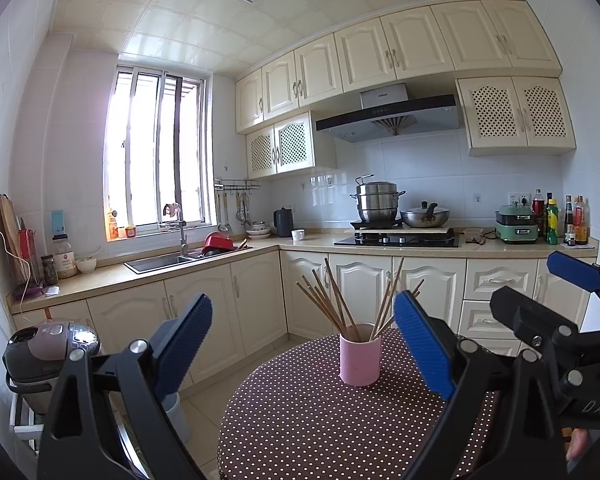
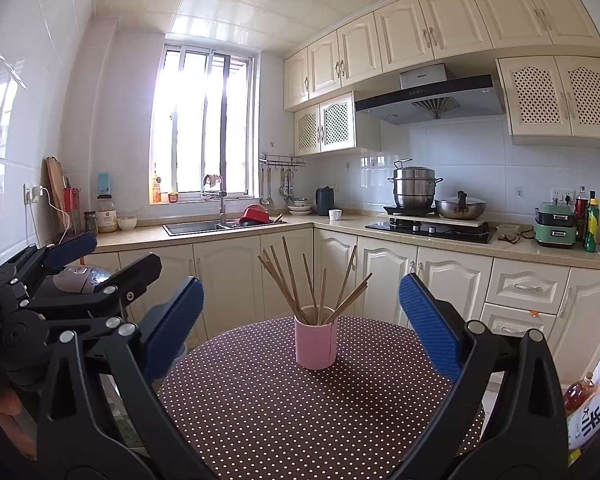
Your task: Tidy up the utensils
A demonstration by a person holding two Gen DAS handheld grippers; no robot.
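On the table chopsticks already stand in the cup, so I hold both grippers, left and right, wide and empty, back from it.

Left gripper jaws wide apart, holding nothing, raised over the near edge of the round polka-dot table. Pink cup upright on the table, framed between the blue pads, not touching. Wooden chopsticks fan out of it. Right gripper at right edge, also spread, empty.
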